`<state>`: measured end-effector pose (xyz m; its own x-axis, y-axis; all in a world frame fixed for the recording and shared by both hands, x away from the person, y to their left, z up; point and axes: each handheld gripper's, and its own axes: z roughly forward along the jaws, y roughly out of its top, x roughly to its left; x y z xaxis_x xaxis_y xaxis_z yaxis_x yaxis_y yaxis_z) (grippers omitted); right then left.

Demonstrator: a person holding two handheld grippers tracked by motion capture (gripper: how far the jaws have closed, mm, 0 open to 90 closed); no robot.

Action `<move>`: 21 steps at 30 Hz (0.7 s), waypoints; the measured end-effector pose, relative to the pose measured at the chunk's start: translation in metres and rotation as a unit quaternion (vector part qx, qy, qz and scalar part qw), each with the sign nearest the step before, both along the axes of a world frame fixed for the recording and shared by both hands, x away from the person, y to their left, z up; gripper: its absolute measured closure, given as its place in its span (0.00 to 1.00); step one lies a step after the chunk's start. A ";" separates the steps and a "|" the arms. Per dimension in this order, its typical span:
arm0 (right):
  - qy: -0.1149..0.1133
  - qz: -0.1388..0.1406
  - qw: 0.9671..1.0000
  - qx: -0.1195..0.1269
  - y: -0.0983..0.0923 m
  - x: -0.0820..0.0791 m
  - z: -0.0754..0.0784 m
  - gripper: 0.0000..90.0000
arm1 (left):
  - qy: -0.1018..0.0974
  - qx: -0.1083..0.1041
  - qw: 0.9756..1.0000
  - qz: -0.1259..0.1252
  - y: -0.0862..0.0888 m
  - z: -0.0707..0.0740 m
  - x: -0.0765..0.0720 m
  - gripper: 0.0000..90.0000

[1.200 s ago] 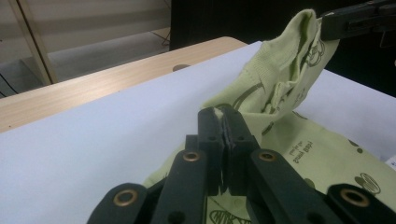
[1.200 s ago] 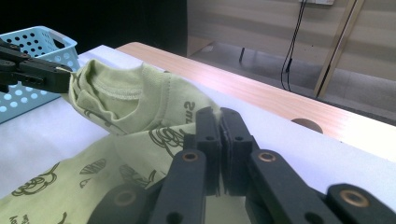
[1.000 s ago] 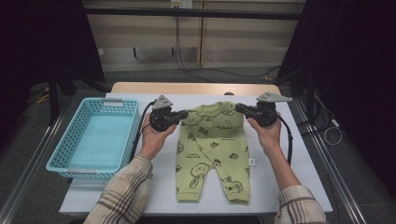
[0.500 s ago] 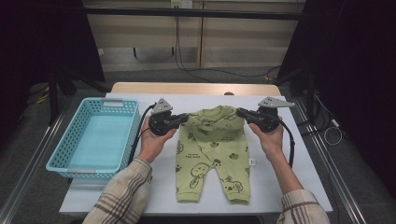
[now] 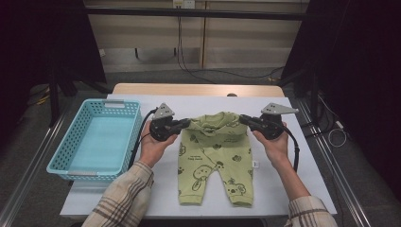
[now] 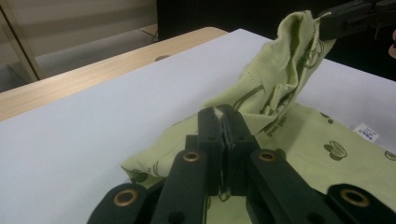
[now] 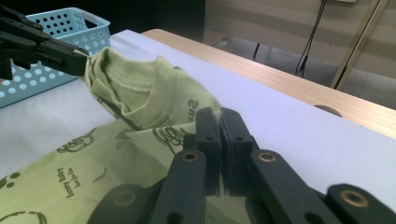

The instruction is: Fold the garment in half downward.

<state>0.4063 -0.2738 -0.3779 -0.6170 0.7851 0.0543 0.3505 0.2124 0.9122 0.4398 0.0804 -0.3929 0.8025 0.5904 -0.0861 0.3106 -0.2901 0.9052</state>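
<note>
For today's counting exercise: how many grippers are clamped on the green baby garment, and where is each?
2. The left gripper pinches the green garment at its upper left corner, near the blue basket. The right gripper pinches its upper right corner.

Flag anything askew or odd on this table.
Only the green baby romper stands out: its top is lifted and bunched between the left gripper and right gripper, while its legs lie flat. The blue basket sits straight.

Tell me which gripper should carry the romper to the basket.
Probably left: the left gripper is shut on the romper and sits beside the basket; the right gripper holds the far side.
</note>
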 end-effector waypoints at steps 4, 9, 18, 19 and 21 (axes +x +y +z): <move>0.005 -0.001 1.000 0.007 0.000 -0.006 -0.003 0.97 | -0.003 0.002 1.000 -0.006 0.000 0.001 -0.003 0.98; 0.002 0.003 1.000 0.005 0.001 -0.010 -0.003 0.97 | -0.002 0.003 1.000 -0.006 0.002 0.002 -0.006 0.98; 0.003 0.011 1.000 0.001 0.001 -0.019 -0.003 0.97 | -0.004 0.010 1.000 -0.019 0.004 0.007 -0.017 0.98; 0.002 0.011 1.000 0.000 0.001 -0.020 -0.003 0.97 | -0.006 0.010 1.000 -0.020 0.004 0.006 -0.017 0.98; 0.005 0.010 1.000 0.000 0.002 -0.023 -0.003 0.97 | -0.008 0.015 1.000 -0.024 0.005 0.007 -0.020 0.98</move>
